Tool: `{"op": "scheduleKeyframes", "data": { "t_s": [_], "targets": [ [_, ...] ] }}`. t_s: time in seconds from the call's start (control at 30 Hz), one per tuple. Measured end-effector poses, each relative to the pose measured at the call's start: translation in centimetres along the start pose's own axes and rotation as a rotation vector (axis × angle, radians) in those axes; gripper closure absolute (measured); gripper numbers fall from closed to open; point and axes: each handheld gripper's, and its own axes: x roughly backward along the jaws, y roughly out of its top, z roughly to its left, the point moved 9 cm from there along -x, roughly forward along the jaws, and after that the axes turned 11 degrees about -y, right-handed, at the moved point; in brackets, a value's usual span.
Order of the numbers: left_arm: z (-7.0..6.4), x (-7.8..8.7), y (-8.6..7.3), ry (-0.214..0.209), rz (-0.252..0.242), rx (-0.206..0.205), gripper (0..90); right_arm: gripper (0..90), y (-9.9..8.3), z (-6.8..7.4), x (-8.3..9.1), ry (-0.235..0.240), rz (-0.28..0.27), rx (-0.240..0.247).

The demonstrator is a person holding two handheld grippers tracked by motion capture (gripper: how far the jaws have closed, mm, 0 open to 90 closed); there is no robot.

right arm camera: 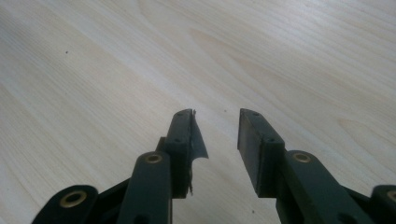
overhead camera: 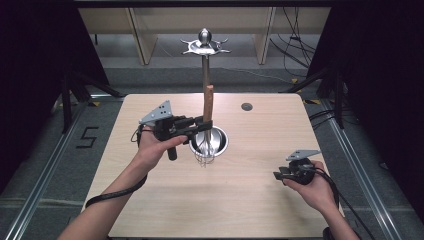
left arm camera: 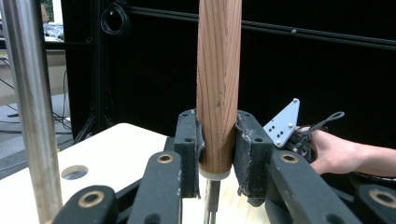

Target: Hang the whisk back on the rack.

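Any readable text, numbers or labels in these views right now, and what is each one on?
"5": black numeral marked on the grey floor, left of the table.
No print shows on the whisk, the left gripper or the right gripper.

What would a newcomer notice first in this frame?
Most striking is the whisk, held upright by its wooden handle in the left claw over the round metal base of a tall hook stand at the table's middle. The right claw rests open and empty near the table's right edge.
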Motion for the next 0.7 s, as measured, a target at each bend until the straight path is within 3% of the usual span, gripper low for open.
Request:
{"op": "scheduleKeyframes", "data": {
  "t_s": [0.2,0.3,0.37,0.5,0.63,0.7],
  "targets": [
    [0.2,0.0,0.7,-0.003,-0.001,-0.007,72.2,66.5,0.1,-0.3,0.2,0.004,0.007,0.020],
    [0.3,0.0,1.0,-0.003,-0.002,-0.012,72.2,66.5,-0.1,0.0,0.4,0.012,0.030,-0.007],
    [0.3,0.0,1.3,-0.003,-0.002,-0.017,72.2,66.5,0.2,0.0,-0.1,-0.002,-0.021,0.000],
    [0.5,-0.1,1.7,0.001,0.004,-0.025,72.2,66.5,0.2,-0.3,-0.1,-0.003,-0.025,0.028],
    [0.7,-0.3,2.1,0.006,0.011,-0.033,72.2,66.5,0.1,0.0,0.0,0.003,-0.006,0.006],
    [0.7,-0.3,2.3,0.007,0.010,-0.033,72.2,66.5,0.2,-0.2,-0.1,-0.001,-0.024,0.026]
  ]
}}
